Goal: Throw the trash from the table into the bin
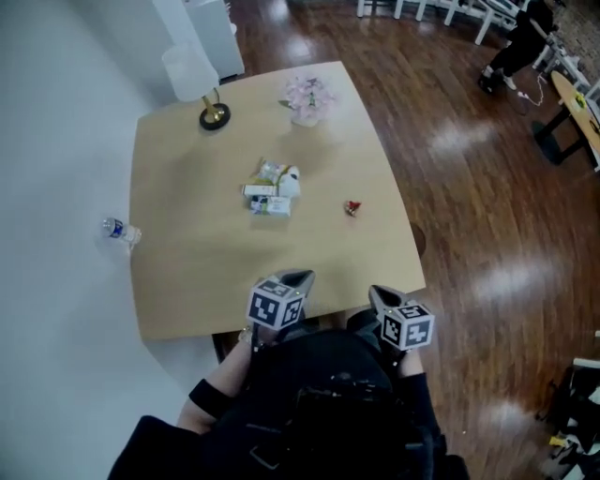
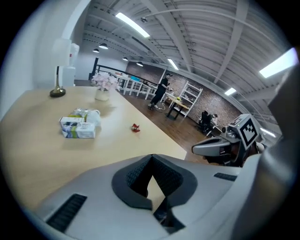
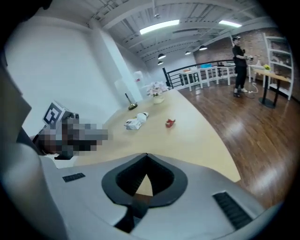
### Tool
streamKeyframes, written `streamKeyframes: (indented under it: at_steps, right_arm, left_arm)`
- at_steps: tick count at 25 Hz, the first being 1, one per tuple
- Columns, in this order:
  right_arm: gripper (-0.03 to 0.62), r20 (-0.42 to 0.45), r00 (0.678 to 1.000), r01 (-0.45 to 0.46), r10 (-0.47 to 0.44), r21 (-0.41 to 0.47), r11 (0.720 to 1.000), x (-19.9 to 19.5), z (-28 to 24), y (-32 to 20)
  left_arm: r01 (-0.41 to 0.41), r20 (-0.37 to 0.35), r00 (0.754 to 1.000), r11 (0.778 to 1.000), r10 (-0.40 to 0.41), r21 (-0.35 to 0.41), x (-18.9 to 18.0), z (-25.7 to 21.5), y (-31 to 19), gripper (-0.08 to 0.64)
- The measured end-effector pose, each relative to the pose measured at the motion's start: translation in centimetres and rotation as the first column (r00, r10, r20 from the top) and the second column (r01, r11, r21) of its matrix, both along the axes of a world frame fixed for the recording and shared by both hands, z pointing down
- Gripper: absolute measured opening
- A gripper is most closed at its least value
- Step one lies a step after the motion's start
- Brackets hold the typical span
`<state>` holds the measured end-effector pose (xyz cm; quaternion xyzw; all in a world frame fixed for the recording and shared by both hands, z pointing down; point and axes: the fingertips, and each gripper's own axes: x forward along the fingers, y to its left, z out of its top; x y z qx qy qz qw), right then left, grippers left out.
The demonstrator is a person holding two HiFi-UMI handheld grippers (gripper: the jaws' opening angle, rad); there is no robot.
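- A small clear plastic bottle (image 1: 120, 231) is lying just off the left edge of the pale wooden table (image 1: 187, 281). It is resting against a light surface that could be either wall or floor.
- A lamp (image 1: 194, 80) with a white shade and a brass foot is standing at the table's far left corner.
- The trash, a huddle of small cartons and wrappers (image 1: 272, 189), is sitting near the middle of the tabletop, well away from the near edge.
- A vase of pink flowers (image 1: 307, 97) is standing at the far edge, right of the lamp.
- A small red wrapper (image 1: 352, 208) is lying alone on the bare wood, right of the cartons.
- The left gripper (image 1: 300, 277) is hovering over the table's near edge, its jaws pressed together with nothing between them.
- The right gripper (image 1: 378, 294) is hanging just beside it, toward the near right corner, its jaws likewise closed and empty.
- A glossy dark wooden floor (image 1: 469, 187) is stretching away to the right of the table, catching the ceiling lights.
- A person in dark clothes (image 1: 520, 42) is standing at the far right of the room, between white furniture (image 1: 441, 9) and a wooden-topped desk (image 1: 577, 98).
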<state>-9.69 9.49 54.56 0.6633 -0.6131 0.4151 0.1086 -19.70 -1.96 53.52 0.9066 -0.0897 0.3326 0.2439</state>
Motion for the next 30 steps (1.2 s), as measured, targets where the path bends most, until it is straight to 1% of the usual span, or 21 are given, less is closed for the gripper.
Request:
streamKeyframes:
  at_steps: [3,5,8,10,15,17,19,21,23,26,30]
  right_arm:
    - [0.005,-0.034,0.991,0.133,-0.133,-0.008,0.991,-1.8,-0.3,-3.1]
    - [0.005,-0.041,0.982,0.182,-0.183,-0.017,0.983,-1.9,0.0,-5.1]
    - [0.005,-0.03,0.973,0.227,-0.228,-0.015,0.974,-1.7,0.4,-7.5]
    - [0.005,-0.033,0.968,0.25,-0.25,-0.009,0.968,-1.3,0.2,-8.7]
    - [0.007,-0.093,0.963,0.253,-0.252,-0.002,0.968,1.6,0.2,-11.7]
    - [0.158,-0.118,0.961,0.252,-0.251,-0.006,0.968,3.2,1.1,-13.1]
    - [0.213,-0.143,0.96,0.239,-0.239,-0.017,0.971,4.9,2.1,-14.5]
    - [0.231,-0.173,0.959,0.223,-0.224,-0.027,0.975,6.7,3.1,-16.0]
    - [0.269,-0.2,0.956,0.211,-0.215,-0.041,0.977,8.1,4.4,-17.5]
    - [0.306,-0.238,0.948,0.201,-0.21,-0.062,0.978,9.9,6.7,-19.7]
    - [0.314,-0.241,0.947,0.198,-0.213,-0.086,0.976,11.3,9.3,-21.8]
  left_arm:
    - [0.09,-0.003,0.996,0.995,-0.09,-0.033,-1.6,0.6,-2.3,0.002]
    - [0.135,0.0,0.991,0.99,-0.135,-0.035,-2.2,0.9,-3.6,0.002]
    - [0.194,0.009,0.981,0.98,-0.194,-0.05,-2.7,1.5,-4.4,0.002]
    - [0.218,0.018,0.976,0.974,-0.217,-0.056,-2.6,1.6,-4.6,0.002]
    - [0.259,0.033,0.966,0.964,-0.257,-0.056,-1.8,1.4,-5.9,0.002]
    - [0.265,0.04,0.964,0.963,-0.263,-0.054,-1.2,1.4,-6.4,0.002]
    - [0.268,0.047,0.963,0.962,-0.266,-0.056,-0.4,1.6,-6.6,0.002]
    - [0.272,0.059,0.962,0.96,-0.268,-0.061,0.3,1.8,-6.9,0.002]
    - [0.274,0.077,0.96,0.96,-0.269,-0.064,0.8,2.1,-7.0,0.002]
    - [0.272,0.106,0.959,0.96,-0.264,-0.067,1.5,2.8,-7.1,0.002]
    - [0.276,0.144,0.954,0.959,-0.265,-0.066,2.3,3.5,-7.2,0.002]
